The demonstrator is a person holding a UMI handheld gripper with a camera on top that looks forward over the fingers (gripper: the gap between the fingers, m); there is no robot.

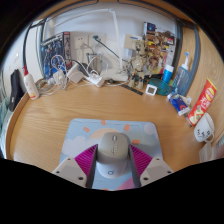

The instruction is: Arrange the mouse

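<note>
**A:** Cluttered shelving and cables fill the wall behind a wooden surface (60, 125). Where do you want me looking?

**B:** At the mouse (112, 148). It's grey and sits on a light grey mouse mat (85, 132), near the surface's near edge, right between the fingers of your gripper (113, 163).

**A:** Am I holding it?

**B:** It looks that way. The pink pads (87, 158) sit tight against both flanks of the mouse with no gap I can make out, so I'd judge your gripper closed on it, though I can't tell if it's lifted or resting on the mat.

**A:** Which way does it lie?

**B:** Its long axis runs straight away from you, in line with your fingers, nose towards the far edge. So any shift forward or back follows your own line; squaring it needs only a small twist.

**A:** Anything nearby?

**B:** A white bottle (30, 84) by the left edge, coloured packets (201, 103) by the right edge, all well apart from the mat.
</note>
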